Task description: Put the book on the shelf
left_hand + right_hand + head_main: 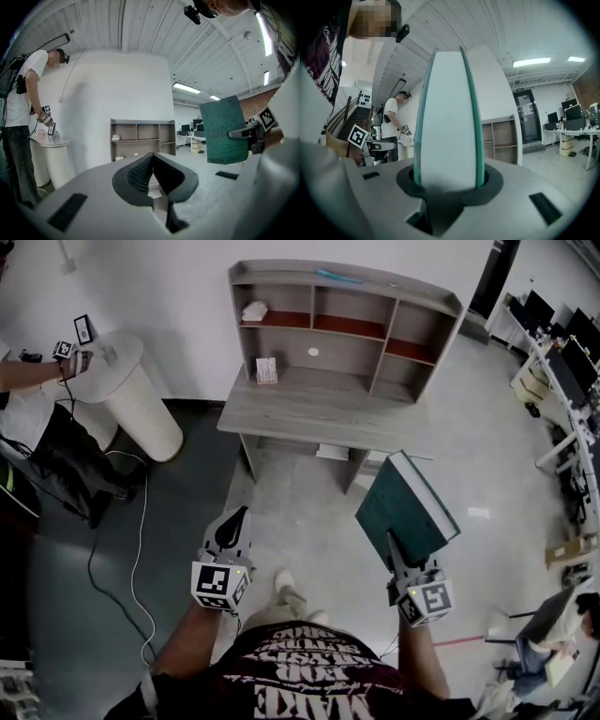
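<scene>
R claw (397, 557) held the green book (403, 507) tight, at 4 o'clock in head view. L claw (233, 523) was pinched closed, empty. The shelf (394, 287) stood at 12 o'clock, well apart.

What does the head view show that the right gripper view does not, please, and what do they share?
Only the head view: the book's green cover face, the desk top, and small items in the shelf. Only the right gripper view: the book's white page edge between the right gripper's jaws, plus ceiling lights. Both: book, shelf, and a second person.
</scene>
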Demonstrator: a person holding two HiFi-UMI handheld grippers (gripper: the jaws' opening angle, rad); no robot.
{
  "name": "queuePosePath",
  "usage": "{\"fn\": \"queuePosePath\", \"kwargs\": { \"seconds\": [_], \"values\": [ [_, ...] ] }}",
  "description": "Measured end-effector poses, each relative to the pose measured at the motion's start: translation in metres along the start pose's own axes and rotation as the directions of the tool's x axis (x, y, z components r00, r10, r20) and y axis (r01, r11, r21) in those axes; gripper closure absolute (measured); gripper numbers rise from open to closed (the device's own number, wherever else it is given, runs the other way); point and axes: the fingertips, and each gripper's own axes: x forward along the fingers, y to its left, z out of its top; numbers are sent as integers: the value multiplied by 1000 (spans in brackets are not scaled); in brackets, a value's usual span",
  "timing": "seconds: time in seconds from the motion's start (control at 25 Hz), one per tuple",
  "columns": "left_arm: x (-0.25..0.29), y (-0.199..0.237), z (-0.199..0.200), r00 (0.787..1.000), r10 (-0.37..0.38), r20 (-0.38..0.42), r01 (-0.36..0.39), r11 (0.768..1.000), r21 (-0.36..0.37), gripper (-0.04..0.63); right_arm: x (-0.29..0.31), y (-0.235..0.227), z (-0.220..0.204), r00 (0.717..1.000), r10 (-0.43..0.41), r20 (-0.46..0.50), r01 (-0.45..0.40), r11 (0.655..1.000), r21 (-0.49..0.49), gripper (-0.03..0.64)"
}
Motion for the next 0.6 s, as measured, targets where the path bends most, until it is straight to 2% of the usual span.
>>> {"fn": "queuePosePath", "kwargs": {
  "seconds": [0.6],
  "values": [
    [63, 10, -11, 996, -85, -25, 85, 996, -11, 589, 40, -14, -1, 999, -27, -41, 27, 999, -18, 454]
  ]
}}
